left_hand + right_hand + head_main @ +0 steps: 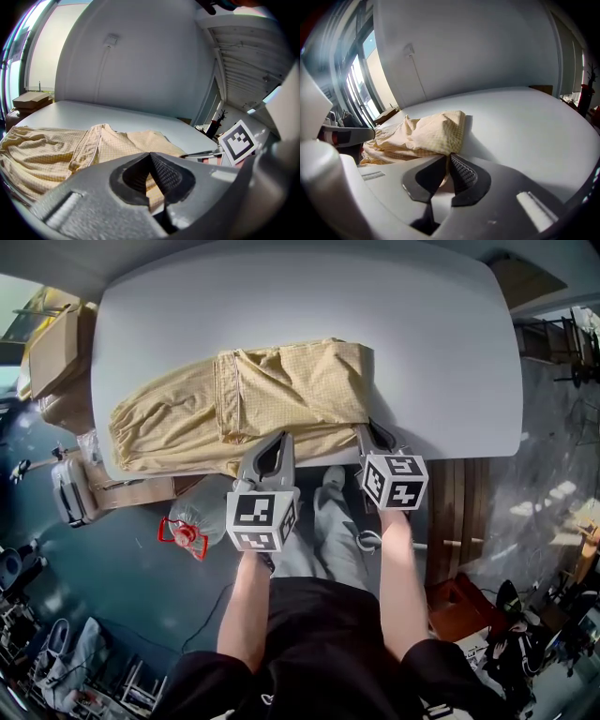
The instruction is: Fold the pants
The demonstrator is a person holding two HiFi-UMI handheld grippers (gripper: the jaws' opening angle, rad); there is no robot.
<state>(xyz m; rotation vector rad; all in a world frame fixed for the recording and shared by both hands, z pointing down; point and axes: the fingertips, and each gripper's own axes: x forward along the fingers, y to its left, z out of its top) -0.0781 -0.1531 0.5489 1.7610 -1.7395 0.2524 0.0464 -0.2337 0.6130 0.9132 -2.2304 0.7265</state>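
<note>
Yellow pants (234, 409) lie flat along the near edge of the white table (431, 343). The left gripper (280, 438) is pinched closed on their near hem, mid-length; the right gripper (367, 426) is clamped on the near right corner (both bites look shallow). My judgement: lift both together, keep the hem taut between them, and carry it evenly to the far edge

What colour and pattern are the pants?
The pants are pale yellow with a fine check, clearest in the left gripper view.
</note>
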